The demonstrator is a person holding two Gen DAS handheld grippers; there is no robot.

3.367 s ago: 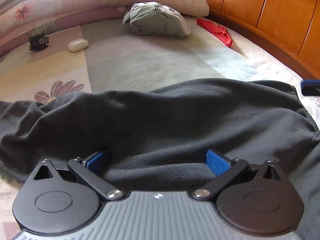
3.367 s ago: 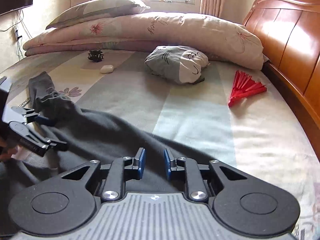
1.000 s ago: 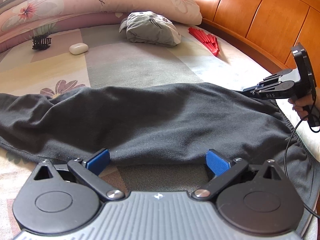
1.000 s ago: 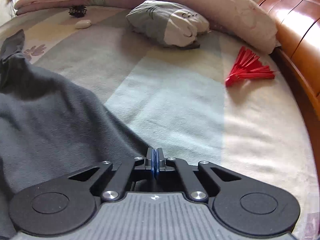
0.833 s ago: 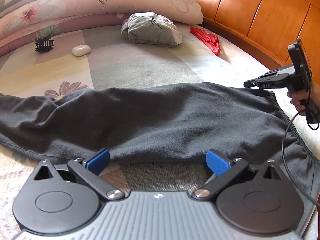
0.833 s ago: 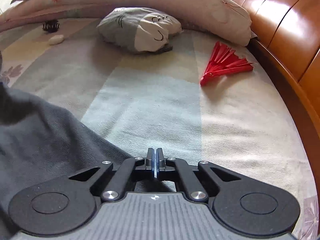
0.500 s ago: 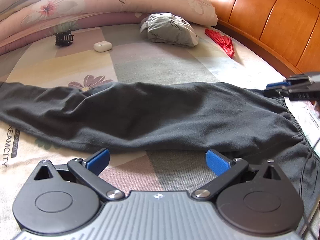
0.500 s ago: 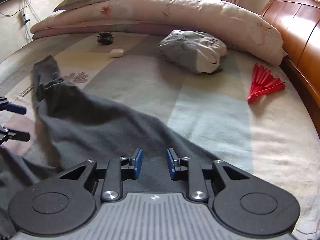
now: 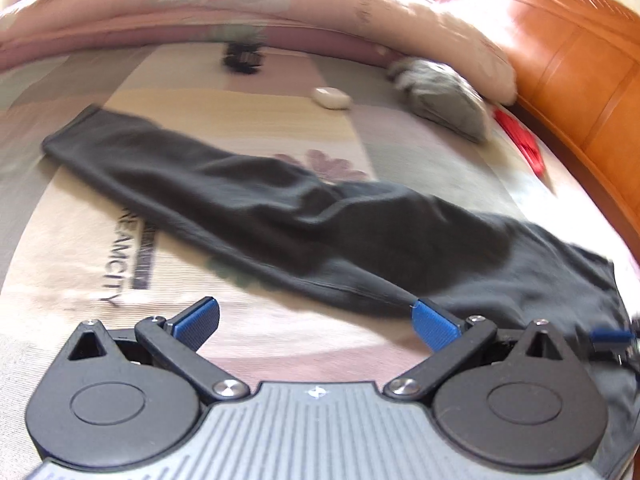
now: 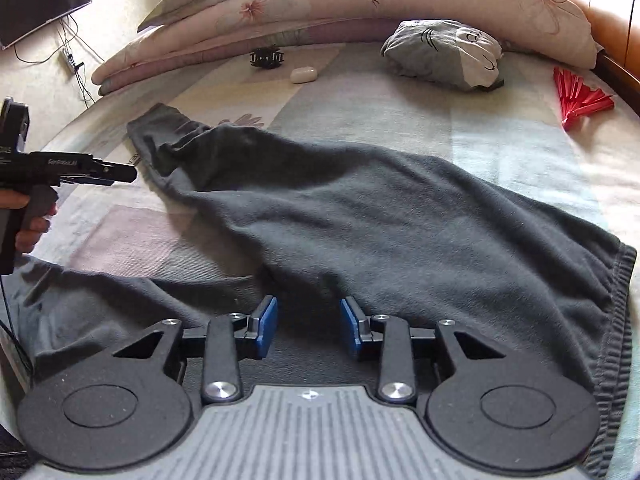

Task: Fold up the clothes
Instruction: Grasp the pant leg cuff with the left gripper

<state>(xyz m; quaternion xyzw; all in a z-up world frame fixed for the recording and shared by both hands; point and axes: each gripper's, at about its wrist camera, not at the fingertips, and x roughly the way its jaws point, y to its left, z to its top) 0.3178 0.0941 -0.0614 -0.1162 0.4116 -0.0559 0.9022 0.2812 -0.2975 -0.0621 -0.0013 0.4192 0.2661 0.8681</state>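
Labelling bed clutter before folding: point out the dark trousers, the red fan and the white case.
dark trousers [image 10: 400,216], right wrist view, middle of the upper leg.
red fan [image 10: 580,96], right wrist view, its spread ribs.
white case [image 10: 303,74], right wrist view, its top.

**Dark grey trousers spread across the bed**

A pair of dark grey trousers [image 10: 400,216] of soft, fleecy knit lies loosely flat on the bed [image 10: 360,100]. The ribbed elastic waistband [image 10: 616,320] sits at the right end, curving down the cloth's edge. One leg runs long and slanting toward the far left, ending in a narrow cuff [image 10: 160,120] that is slightly rumpled and turned up. The second leg [image 10: 100,300] trails off separately at the lower left, lying lower and flatter. Shallow wrinkles and soft ridges cross the fabric; it is not folded. In the left wrist view the upper leg [image 9: 240,196] stretches diagonally, its hem toward the far left.
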